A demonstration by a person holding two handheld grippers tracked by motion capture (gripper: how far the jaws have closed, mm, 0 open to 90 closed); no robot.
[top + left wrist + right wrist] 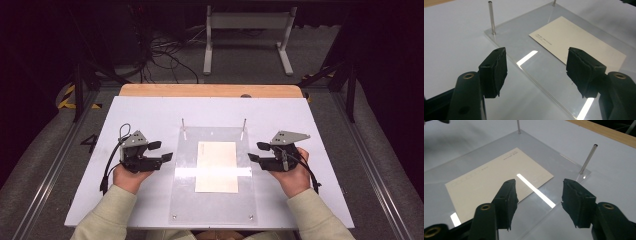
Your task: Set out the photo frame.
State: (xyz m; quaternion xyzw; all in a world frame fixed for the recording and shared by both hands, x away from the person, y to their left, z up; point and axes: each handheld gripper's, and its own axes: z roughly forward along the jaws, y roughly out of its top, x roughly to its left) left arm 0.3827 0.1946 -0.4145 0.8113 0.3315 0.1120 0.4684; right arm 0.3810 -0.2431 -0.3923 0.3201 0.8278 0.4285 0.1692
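While the high view is looking down on the white bench (150, 112), a cream card (216, 166) is lying flat on a clear plastic plate (214, 205) in the middle, its long axis running away from the person. The left hand-held gripper (161, 151) is hovering just off the plate's left edge and the right hand-held gripper (257, 152) just off its right edge, both pointing inward at the card, so the card is sitting between them and about equally near to each. Two thin metal pins (184, 128) are standing at the plate's far corners.

Looking along the left hand-held gripper (537, 72), its jaws are standing apart with nothing between them; the card (576, 42) is lying ahead and to the right, past the plate's near edge (541, 82), with one pin (491, 17) upright beyond.

Seen from the right hand-held gripper (539, 202), the jaws are likewise gaping and empty; the card (496, 182) is lying ahead and to the left, its near corner close to the left pad (509, 202). Any pick would likely need a jaw slid under a card edge.
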